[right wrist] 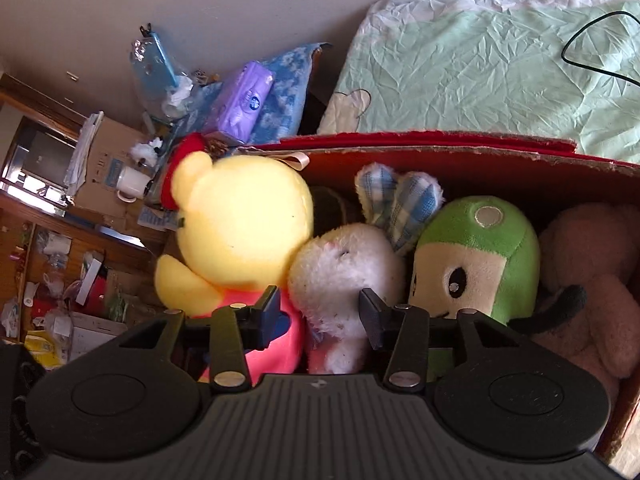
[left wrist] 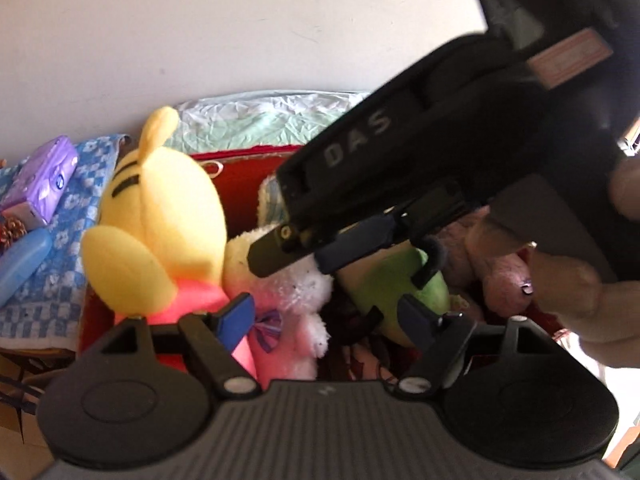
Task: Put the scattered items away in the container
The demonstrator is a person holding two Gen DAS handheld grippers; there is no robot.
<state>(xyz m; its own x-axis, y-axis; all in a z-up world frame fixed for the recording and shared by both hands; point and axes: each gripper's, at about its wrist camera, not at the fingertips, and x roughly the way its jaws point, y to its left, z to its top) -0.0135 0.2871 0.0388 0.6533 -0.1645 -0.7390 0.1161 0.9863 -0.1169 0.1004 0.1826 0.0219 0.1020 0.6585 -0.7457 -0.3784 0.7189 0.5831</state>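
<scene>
A red cardboard box (right wrist: 500, 168) fills the middle and right of the right wrist view, and the soft toys sit packed inside it in a row. At the left end a yellow plush (right wrist: 244, 220) in a pink top leans against the box's left edge; just right of it a white fluffy bunny (right wrist: 344, 268) with blue checked ears presses against it, then a green plush (right wrist: 480, 256) with a cream face, and at the far right a pale pink plush (right wrist: 592, 272) with a dark strap-like part across it. The right gripper (right wrist: 320, 316) hangs low in that frame with its jaws released, the bunny's white fur showing in the gap between them but neither pad pressing on it. In the left wrist view the left gripper (left wrist: 328, 316) sits at the bottom centre, its jaws spread wide and empty over the same toys, while the black body of the right gripper crosses from the upper right down to the centre, with a hand (left wrist: 560, 280) around its handle at the right edge. Behind the box lies a crinkled mint-green cushion (right wrist: 480, 68). In the upper left a purple tissue pack (right wrist: 244, 96) rests on a blue flowered cloth (right wrist: 288, 84), outside the box.
</scene>
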